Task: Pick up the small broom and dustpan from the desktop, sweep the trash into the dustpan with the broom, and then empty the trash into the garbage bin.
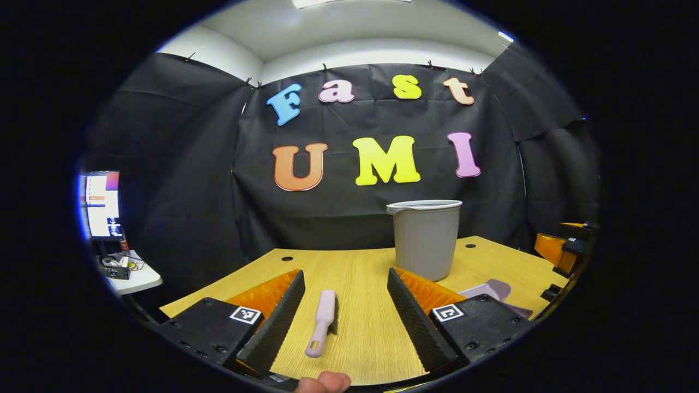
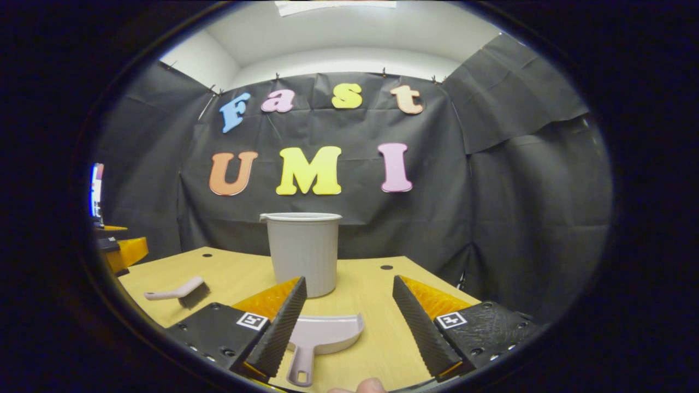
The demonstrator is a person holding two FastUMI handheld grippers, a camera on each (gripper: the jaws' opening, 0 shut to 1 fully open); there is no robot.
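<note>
Left gripper view: my left gripper (image 1: 345,305) hangs with its jaws spread wide, framing the small pale-pink plastic broom (image 1: 322,322), which lies untouched on the light wood-grain desktop (image 1: 360,262). The grey plastic garbage bin (image 1: 425,238) stands upright farther back. Right gripper view: my right gripper (image 2: 349,314) is likewise wide open above the pale-pink plastic dustpan (image 2: 323,337), which lies flat between its fingers, handle toward me, just in front of the bin.

No legible text besides wall letters.
</note>
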